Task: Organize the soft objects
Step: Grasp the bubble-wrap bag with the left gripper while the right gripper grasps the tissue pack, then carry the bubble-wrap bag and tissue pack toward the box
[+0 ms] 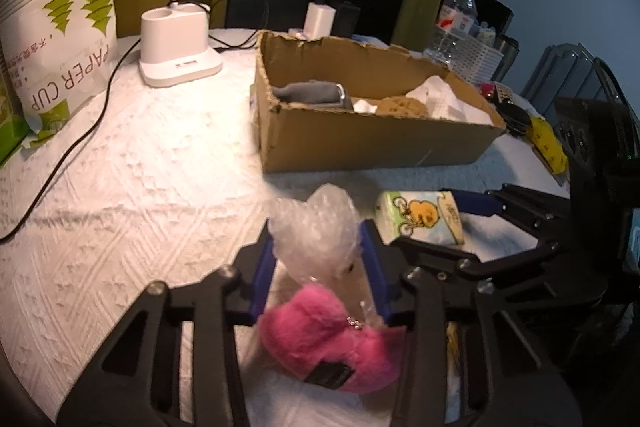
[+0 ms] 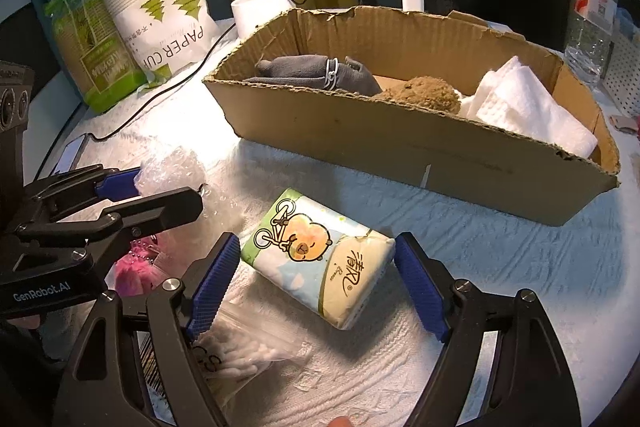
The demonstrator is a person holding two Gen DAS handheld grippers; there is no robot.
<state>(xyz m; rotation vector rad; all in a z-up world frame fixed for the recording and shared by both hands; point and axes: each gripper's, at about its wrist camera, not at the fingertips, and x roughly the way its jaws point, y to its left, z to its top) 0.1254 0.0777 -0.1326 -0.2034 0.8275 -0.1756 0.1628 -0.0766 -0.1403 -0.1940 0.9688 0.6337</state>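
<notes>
My left gripper [image 1: 318, 247] has its blue pads closed on a crumpled piece of bubble wrap [image 1: 316, 227]; a pink plush toy [image 1: 332, 343] lies below it between the fingers. My right gripper [image 2: 316, 275] is open around a tissue pack [image 2: 320, 259] printed with a cartoon on a bicycle, pads just off its ends. The pack also shows in the left wrist view [image 1: 424, 217]. A cardboard box [image 2: 420, 155] behind holds a grey cloth [image 2: 316, 73], a brown plush [image 2: 424, 95] and white paper towels [image 2: 528, 107].
A paper cup sleeve [image 2: 160, 15] and green package [image 2: 84, 35] stand at back left. A white lamp base [image 1: 180, 43] and black cables [image 1: 80, 139] lie on the table. A bag of cotton swabs [image 2: 240, 355] lies by my right gripper. A water bottle [image 2: 592, 11] stands right.
</notes>
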